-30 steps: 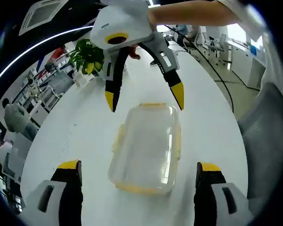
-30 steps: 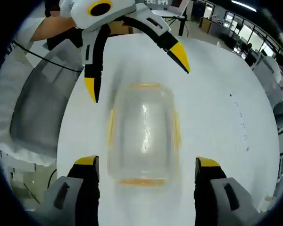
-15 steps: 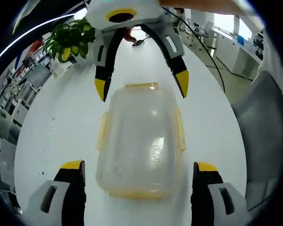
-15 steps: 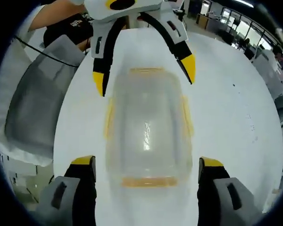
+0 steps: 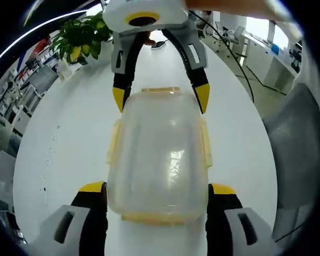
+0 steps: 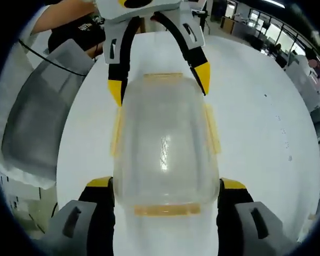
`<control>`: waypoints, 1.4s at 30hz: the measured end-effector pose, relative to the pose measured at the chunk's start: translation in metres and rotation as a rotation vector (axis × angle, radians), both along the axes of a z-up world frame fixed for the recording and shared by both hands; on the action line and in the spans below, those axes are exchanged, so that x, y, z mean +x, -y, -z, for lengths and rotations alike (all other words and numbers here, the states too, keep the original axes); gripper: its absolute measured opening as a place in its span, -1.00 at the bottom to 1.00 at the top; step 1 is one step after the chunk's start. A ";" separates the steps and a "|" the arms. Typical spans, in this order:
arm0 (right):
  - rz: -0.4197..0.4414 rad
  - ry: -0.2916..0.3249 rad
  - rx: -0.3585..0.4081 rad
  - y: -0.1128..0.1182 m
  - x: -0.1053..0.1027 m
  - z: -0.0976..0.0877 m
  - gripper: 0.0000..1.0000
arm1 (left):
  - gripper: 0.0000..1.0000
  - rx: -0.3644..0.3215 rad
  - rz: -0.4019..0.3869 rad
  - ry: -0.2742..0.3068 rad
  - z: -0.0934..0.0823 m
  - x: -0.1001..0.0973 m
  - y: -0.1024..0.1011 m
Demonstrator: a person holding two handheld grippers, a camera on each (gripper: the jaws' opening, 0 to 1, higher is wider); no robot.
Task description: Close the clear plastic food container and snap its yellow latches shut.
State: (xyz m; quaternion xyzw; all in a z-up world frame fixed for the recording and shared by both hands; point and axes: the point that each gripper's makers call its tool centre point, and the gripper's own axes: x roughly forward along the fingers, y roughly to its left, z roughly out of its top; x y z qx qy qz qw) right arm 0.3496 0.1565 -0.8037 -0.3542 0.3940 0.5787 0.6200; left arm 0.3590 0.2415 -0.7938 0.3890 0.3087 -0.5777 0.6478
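The clear plastic container [image 5: 157, 154] lies on the white table [image 5: 58, 138] with its lid on. Yellow latches [image 5: 204, 141] stick out at its sides and ends. My left gripper [image 5: 157, 188] has its jaws pressed against the near end's two corners. My right gripper [image 5: 160, 98] faces it from the far end, its yellow fingertips [image 5: 201, 97] hugging that end. In the right gripper view the container [image 6: 162, 144] sits between my right gripper [image 6: 162, 184], whose jaws touch its sides, and the left gripper [image 6: 159, 82] beyond it.
A potted plant [image 5: 80, 42] stands at the table's far left. A grey chair [image 5: 298, 133] is beside the table's edge, also the grey chair [image 6: 32, 122] in the right gripper view. A person's arm [image 5: 229, 5] reaches in above. Desks fill the background.
Both grippers have come closer along the container, and their jaws have narrowed from standing wide apart to touching its sides at each end.
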 end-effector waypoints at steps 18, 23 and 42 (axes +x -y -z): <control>-0.050 0.000 0.027 -0.084 -0.003 0.000 0.52 | 0.45 0.032 -0.054 0.004 0.001 -0.009 -0.083; -0.071 0.001 0.029 -0.117 -0.007 0.000 0.53 | 0.45 0.032 -0.077 0.001 0.001 -0.015 -0.118; -0.024 -0.017 0.053 -0.144 0.000 0.000 0.54 | 0.46 0.008 -0.033 0.005 0.000 -0.003 -0.141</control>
